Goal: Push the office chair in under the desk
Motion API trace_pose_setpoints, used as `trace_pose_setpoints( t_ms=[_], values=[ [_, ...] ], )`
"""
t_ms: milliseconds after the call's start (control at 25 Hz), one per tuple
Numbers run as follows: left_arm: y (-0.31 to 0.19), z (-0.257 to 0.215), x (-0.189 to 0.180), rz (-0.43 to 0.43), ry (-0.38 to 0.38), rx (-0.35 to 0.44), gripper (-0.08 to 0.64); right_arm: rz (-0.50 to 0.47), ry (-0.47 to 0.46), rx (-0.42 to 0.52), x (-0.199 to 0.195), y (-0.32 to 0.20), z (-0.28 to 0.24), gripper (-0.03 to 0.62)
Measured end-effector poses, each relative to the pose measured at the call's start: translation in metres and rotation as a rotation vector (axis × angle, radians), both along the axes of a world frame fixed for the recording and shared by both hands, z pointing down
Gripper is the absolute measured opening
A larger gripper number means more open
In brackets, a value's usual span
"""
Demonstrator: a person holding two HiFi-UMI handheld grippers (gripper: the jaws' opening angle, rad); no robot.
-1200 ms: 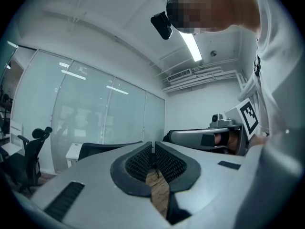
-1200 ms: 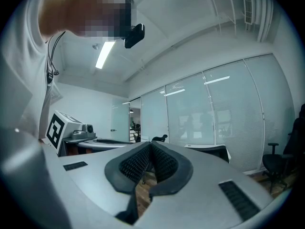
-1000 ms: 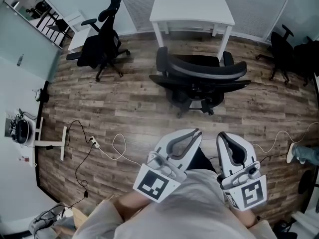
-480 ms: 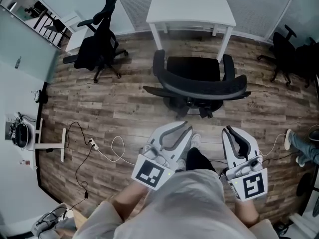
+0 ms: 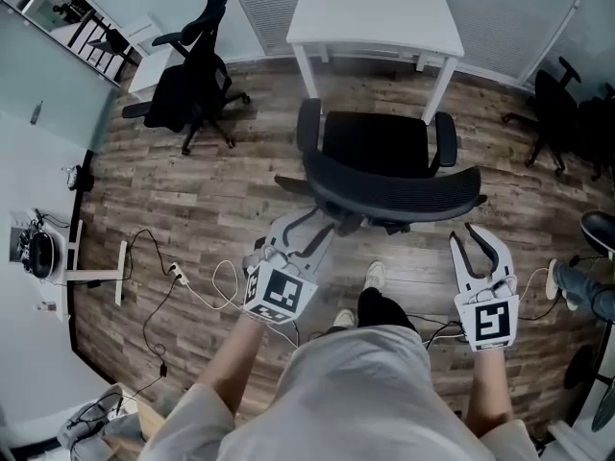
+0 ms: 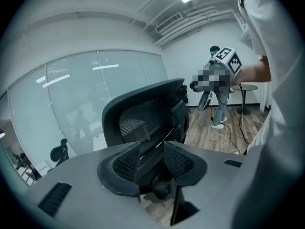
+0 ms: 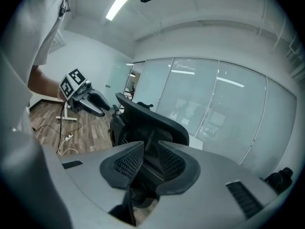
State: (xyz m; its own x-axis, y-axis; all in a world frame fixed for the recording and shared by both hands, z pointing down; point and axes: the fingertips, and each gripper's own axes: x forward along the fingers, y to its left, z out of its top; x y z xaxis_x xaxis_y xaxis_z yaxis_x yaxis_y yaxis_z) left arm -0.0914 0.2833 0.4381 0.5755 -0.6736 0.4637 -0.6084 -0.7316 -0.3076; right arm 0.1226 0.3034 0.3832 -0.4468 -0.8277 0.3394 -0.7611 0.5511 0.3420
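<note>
The left hand-held gripper [image 5: 309, 227] is released: its jaws have just been opening, with nothing pressed between them, and its tips are just at the left end of the curved backrest [image 5: 404, 192]. The black mesh office chair [image 5: 377, 147] stands on the wood floor facing the white surface [image 5: 375, 12], before its near edge and not yet under it. The right hand-held gripper [image 5: 479, 246], also just opening and empty, is near the backrest's right end. I would push evenly on both ends, so the chair rolls straight. The white cable [image 5: 207, 286] lies behind at the left, out of the way. The armrests seem almost as wide as the gap between the surface's legs, so keep the chair centred
</note>
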Motion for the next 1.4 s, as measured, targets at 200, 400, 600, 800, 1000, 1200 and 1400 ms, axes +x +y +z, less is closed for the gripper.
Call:
trace_pose_setpoints(
  t_ms=[200,400,600,800,1000,1200,1400],
  values=[
    [-0.02,0.035,-0.013,0.025,-0.205,0.008,0.169,-0.065,0.15,-0.078,0.013,-0.015,0.038,0.12],
    [-0.041,0.066,-0.028,0.059,-0.401,0.008,0.184,-0.132,0.317,-0.152,0.02,-0.031,0.079,0.152],
    [-0.055,0.092,-0.037,0.093,-0.553,-0.015,0.218,-0.156,0.456,-0.217,0.035,-0.043,0.115,0.201],
    [-0.068,0.106,-0.042,0.137,-0.667,-0.027,0.222,-0.186,0.567,-0.254,0.043,-0.054,0.14,0.222],
    [-0.075,0.119,-0.037,0.176,-0.73,-0.043,0.208,-0.213,0.62,-0.251,0.046,-0.064,0.153,0.219],
    [-0.078,0.123,-0.036,0.185,-0.76,-0.056,0.19,-0.231,0.604,-0.252,0.047,-0.067,0.152,0.167],
    [-0.084,0.124,-0.037,0.178,-0.765,-0.066,0.19,-0.236,0.597,-0.248,0.046,-0.071,0.152,0.166]
  ],
)
